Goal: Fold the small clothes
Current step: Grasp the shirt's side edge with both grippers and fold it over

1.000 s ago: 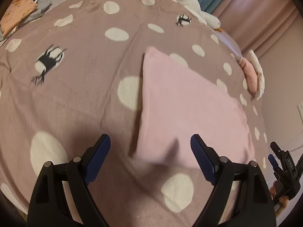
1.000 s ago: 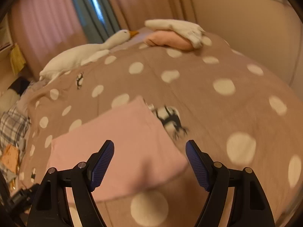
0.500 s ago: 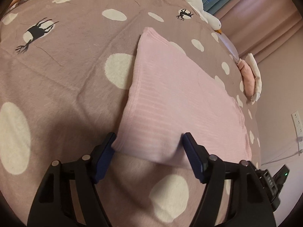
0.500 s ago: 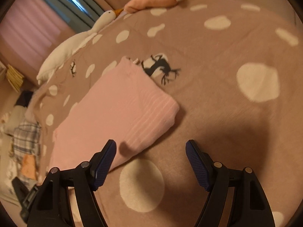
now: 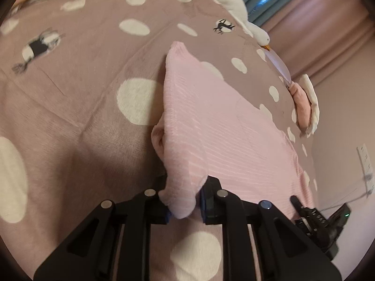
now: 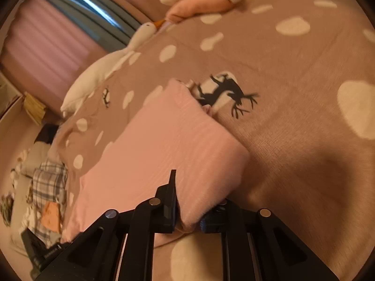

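Observation:
A folded pink ribbed garment [image 5: 218, 126] lies on the brown bedspread with cream dots [image 5: 77, 98]. My left gripper [image 5: 184, 201] is closing, and its blue pads pinch the garment's near left corner, which bunches up between them. In the right wrist view the same pink garment [image 6: 164, 140] stretches away to the left. My right gripper [image 6: 187, 215] is also closing, with its pads pressed on the near right corner. The right gripper's body [image 5: 321, 220] shows at the lower right of the left wrist view.
A white goose plush [image 6: 112, 63] lies along the far edge of the bedspread [image 6: 293, 128]. A pink and white folded pile [image 6: 201, 2] sits at the far corner. Plaid and orange clothes [image 6: 46, 187] lie heaped at the left. Curtains [image 5: 316, 18] hang behind the bed.
Both grippers came down onto the pink garment's near edge and went from wide open to clamped on its two near corners. The cloth now puckers at each grip.

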Available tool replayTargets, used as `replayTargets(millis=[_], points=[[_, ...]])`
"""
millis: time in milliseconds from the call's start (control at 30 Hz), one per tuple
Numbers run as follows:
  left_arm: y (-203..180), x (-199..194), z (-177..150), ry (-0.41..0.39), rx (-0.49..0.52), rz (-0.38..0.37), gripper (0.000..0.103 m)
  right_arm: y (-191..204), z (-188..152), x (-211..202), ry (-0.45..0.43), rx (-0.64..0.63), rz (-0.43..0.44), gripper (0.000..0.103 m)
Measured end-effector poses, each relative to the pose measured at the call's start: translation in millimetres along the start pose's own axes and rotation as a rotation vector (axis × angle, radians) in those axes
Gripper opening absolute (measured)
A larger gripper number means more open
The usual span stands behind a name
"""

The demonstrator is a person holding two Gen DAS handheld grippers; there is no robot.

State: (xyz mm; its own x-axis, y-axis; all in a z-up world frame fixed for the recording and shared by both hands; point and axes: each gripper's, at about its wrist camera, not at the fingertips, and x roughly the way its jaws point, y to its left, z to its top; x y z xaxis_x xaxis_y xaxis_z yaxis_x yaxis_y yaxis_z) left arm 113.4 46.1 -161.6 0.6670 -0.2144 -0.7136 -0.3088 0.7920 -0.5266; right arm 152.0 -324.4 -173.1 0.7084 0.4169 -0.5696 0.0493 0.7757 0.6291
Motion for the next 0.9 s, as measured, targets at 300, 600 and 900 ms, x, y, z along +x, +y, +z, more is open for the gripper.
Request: replayTargets(millis=[300, 600, 900], points=[[-15, -43, -36, 0.021, 0.174, 0.041, 0.017, 31, -9, -61, -0.062, -0.152, -0.036, 0.014], [-5, -59, -66, 0.060, 0.206, 0.051, 0.018, 50, -16, -85, -0.086, -0.234, -0.048, 0.014], [2, -50, -74, 0.123, 0.206, 0.068, 0.023, 87, -21, -79, -0.113, -0.352, -0.021, 0.014]])
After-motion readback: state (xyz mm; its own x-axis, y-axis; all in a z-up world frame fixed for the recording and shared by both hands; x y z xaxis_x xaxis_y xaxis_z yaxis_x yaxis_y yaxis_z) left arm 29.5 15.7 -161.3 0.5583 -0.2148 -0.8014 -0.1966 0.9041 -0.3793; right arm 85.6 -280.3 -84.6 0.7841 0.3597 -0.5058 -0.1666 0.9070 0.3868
